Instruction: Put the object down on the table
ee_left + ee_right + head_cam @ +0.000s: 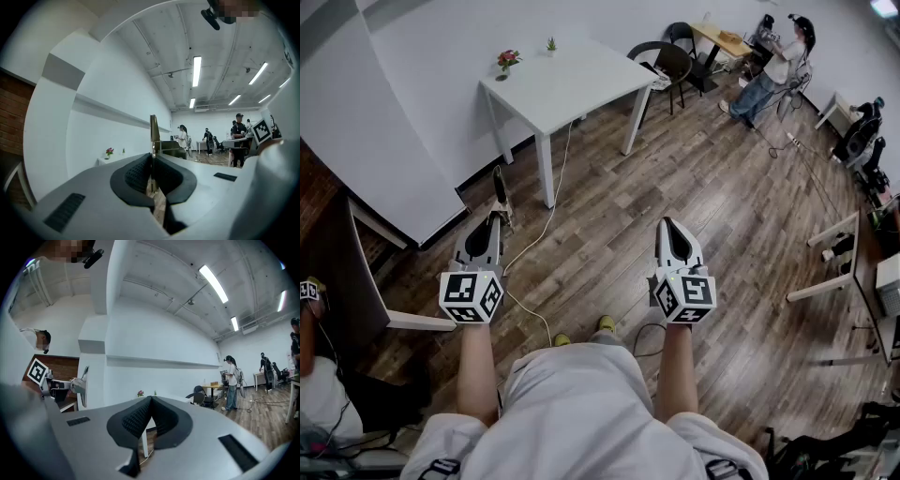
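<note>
wood floor (694, 197) lies between both grippers and the white table (581, 84). past the table's right end are dark chairs (667, 58) and a person (773, 70). the left gripper (494, 217), well short of the table, pinches a thin flat object (499, 186) standing upright; what it is is hard to tell. the right gripper (668, 223) is closed on nothing. pink flowers (507, 60) sit at the table's far left corner.

No legible words, brands, numbers or signs in any view. The only printed marks are black-and-white square patterns, not letters, on the cube (472, 296) of the left tongs (493, 220) and on the matching one of the right tongs (667, 225). Distant furniture and walls carry no readable print.
</note>
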### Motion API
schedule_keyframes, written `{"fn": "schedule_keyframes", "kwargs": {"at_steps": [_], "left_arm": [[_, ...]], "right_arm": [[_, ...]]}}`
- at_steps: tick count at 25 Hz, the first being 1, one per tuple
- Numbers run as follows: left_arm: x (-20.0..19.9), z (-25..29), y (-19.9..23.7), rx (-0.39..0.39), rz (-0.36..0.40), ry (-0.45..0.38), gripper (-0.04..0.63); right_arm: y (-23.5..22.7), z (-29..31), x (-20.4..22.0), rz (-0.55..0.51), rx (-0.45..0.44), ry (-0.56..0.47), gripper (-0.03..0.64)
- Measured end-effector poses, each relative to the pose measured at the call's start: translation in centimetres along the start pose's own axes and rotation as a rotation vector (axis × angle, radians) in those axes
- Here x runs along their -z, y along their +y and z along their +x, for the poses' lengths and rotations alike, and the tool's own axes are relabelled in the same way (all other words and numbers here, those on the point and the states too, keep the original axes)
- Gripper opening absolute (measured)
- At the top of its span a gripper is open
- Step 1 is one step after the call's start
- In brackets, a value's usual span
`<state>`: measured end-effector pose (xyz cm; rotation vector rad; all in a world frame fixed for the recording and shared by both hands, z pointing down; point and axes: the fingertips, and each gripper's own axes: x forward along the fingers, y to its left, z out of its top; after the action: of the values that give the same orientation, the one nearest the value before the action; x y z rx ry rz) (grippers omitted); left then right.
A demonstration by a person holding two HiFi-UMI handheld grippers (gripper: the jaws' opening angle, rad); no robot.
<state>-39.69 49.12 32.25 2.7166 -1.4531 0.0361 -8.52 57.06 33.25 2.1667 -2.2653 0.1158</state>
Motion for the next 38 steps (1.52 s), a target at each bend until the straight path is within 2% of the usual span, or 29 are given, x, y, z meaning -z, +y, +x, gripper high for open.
{"fn": "schedule_keyframes", "kwargs": {"at_steps": [26, 38], "left_arm": [[0.7, -0.2, 0.7, 0.024, -0.015, 0.003, 0.021], [1.8, 5.6, 1.7, 0.034, -0.017, 0.034, 0.021]], "right_arm": [[1.8, 0.4, 0.8, 0.012, -0.008, 0.004, 0.008], [0.3, 6.0, 2.2, 0.020, -0.029, 0.033, 0.008]]}}
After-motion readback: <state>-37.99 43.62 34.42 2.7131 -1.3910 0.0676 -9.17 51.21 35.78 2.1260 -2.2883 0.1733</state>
